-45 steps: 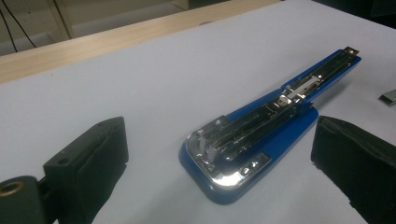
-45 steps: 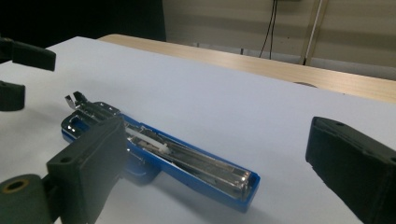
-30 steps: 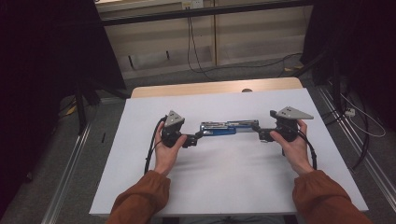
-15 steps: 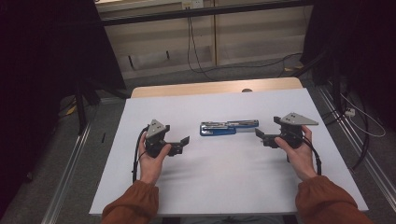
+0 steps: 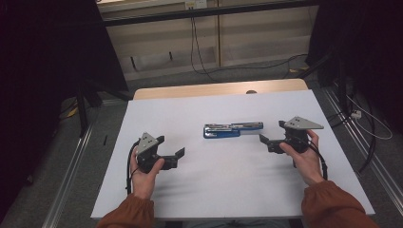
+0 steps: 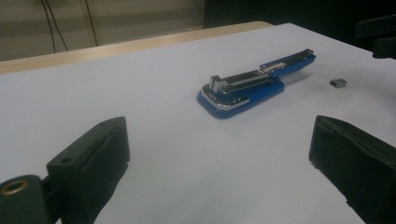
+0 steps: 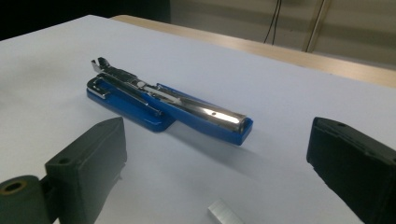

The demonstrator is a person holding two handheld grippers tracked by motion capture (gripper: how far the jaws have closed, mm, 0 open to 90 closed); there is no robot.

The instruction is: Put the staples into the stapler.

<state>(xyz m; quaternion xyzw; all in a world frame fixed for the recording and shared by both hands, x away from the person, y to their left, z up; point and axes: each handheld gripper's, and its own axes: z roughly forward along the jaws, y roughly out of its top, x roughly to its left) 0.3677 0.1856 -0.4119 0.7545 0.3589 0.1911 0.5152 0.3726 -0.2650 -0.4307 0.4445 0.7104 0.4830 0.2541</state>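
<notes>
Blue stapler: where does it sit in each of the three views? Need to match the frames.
High view: blue stapler lies opened flat at table centre, between the two hand-held grippers.
Left gripper view: right of centre, upper half, beyond the open jaws.
Right gripper view: left of centre, just past the open jaws.
Shared landmark: the wooden table edge behind the white table cover, seen at the top of both gripper views.

The high view looks forward and down from above the person's side, taking in the whole white table point(image 5: 228, 185). Each gripper view sits low and close to the tabletop, looking along its own jaws from opposite ends. All three share the blue stapler point(image 5: 232, 129) point(image 6: 254, 84) point(image 7: 168, 105).
</notes>
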